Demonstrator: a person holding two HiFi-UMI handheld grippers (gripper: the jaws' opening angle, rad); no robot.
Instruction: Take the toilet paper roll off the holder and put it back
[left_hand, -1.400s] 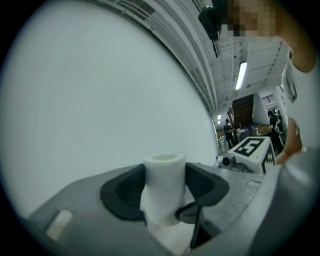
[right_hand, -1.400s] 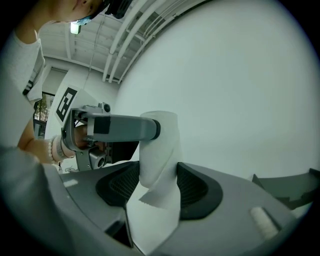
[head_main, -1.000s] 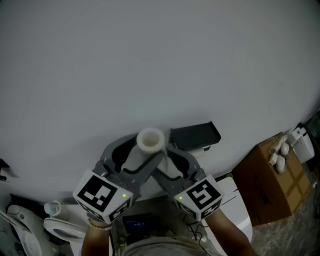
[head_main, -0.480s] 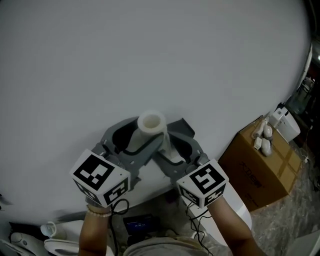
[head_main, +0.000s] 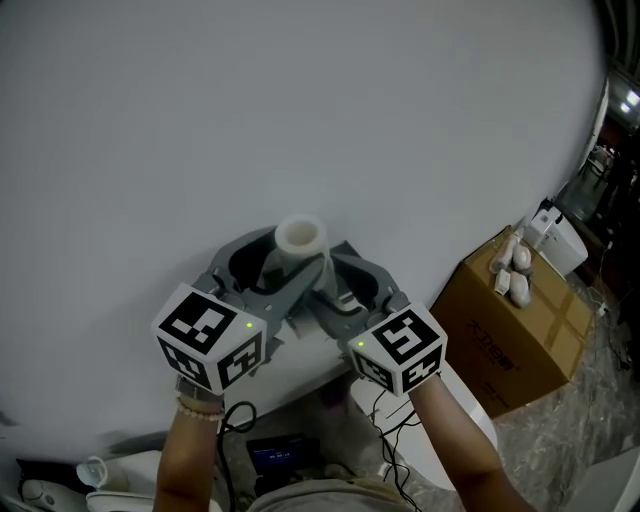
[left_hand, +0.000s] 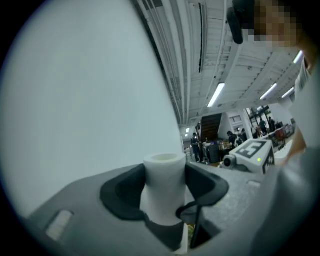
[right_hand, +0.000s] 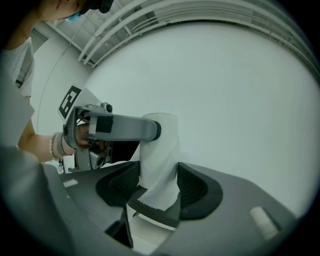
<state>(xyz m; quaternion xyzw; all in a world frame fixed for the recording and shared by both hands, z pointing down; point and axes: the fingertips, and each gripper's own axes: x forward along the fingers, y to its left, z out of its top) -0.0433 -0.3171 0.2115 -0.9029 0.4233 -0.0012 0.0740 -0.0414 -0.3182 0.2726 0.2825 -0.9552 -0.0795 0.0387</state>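
A white toilet paper roll (head_main: 300, 237) is held in the air in front of a plain white wall (head_main: 300, 100), one end facing up in the head view. My left gripper (head_main: 283, 270) is shut on it from the left and my right gripper (head_main: 326, 284) from the right, their jaws crossing around it. In the left gripper view the roll (left_hand: 162, 185) stands upright between the dark pads (left_hand: 122, 192). The right gripper view shows the roll (right_hand: 160, 155) pinched between its pads (right_hand: 192, 187), a loose sheet edge hanging below. No holder shows.
A cardboard box (head_main: 515, 320) with small white objects on top stands on the floor at the right, a white appliance (head_main: 548, 235) behind it. White fixtures (head_main: 470, 425) sit low beside the person's arms. The right gripper's marker cube (left_hand: 252, 152) shows in the left gripper view.
Both grippers have carried the roll together away from the black wall holder, which showed just right of the roll a second ago and is now out of sight. The box has slid leftward in view.
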